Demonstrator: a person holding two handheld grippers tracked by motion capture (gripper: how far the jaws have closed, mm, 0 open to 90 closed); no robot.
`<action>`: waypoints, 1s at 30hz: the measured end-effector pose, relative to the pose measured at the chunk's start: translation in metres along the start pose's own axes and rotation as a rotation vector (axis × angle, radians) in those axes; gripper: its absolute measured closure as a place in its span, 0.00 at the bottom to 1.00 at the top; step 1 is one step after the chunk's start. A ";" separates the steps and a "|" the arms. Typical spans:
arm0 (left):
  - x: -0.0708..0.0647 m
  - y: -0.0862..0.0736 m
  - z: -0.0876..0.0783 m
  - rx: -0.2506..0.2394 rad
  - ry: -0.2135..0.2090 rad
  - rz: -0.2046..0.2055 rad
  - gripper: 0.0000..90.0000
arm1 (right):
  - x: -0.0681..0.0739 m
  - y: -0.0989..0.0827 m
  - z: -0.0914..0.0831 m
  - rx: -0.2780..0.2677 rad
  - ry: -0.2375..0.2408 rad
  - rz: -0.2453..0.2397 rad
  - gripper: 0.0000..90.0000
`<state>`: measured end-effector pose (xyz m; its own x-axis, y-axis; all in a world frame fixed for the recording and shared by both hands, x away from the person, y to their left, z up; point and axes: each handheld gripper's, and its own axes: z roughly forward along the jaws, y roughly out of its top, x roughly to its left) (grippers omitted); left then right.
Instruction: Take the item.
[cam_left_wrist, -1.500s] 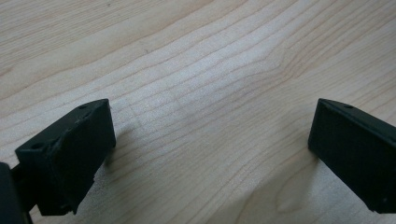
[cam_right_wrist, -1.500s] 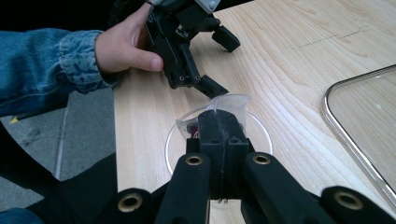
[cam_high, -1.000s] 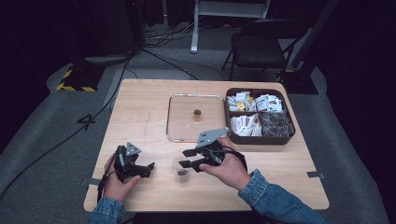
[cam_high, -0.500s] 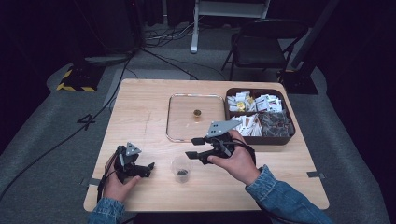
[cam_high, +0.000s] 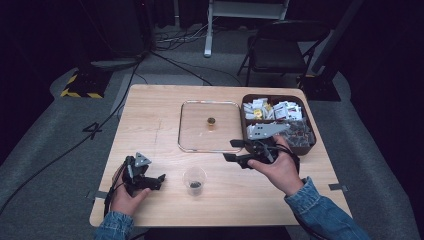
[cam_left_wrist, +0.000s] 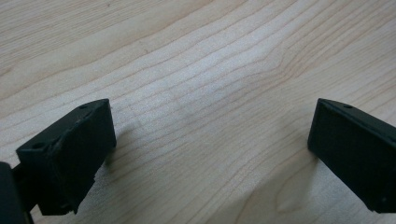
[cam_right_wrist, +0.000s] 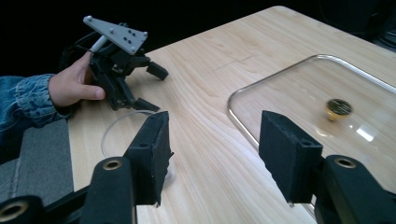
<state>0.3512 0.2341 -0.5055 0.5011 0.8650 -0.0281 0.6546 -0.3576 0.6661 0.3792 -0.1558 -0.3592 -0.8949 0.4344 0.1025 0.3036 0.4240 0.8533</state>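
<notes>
Small clear cup (cam_high: 194, 180) near the surface's (cam_high: 150, 125) front edge, between both tongs, right tongs (cam_high: 233, 150) just opened, empty, beside glass lid (cam_high: 207, 126), left tongs (cam_high: 159, 181) wide open, empty, no writing readable

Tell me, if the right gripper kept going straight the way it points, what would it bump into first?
Probably bare table. The right gripper, jaws open and empty, points left between the clear cup and the glass lid. In its own view the lid's edge lies close to its line, so it might clip that.
</notes>
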 end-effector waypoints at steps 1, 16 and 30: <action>0.000 0.000 0.000 0.000 0.000 0.000 0.01 | -0.002 -0.002 -0.004 -0.004 -0.008 0.008 0.49; -0.001 -0.002 -0.001 0.003 0.015 -0.012 0.00 | -0.019 -0.034 -0.052 0.012 -0.166 0.038 0.46; -0.002 -0.003 -0.002 0.002 0.021 -0.023 0.00 | -0.035 -0.075 -0.077 0.044 -0.295 0.085 0.43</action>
<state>0.3475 0.2341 -0.5058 0.4735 0.8804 -0.0276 0.6668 -0.3378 0.6643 0.3630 -0.2639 -0.3874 -0.7340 0.6790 0.0143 0.3927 0.4071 0.8246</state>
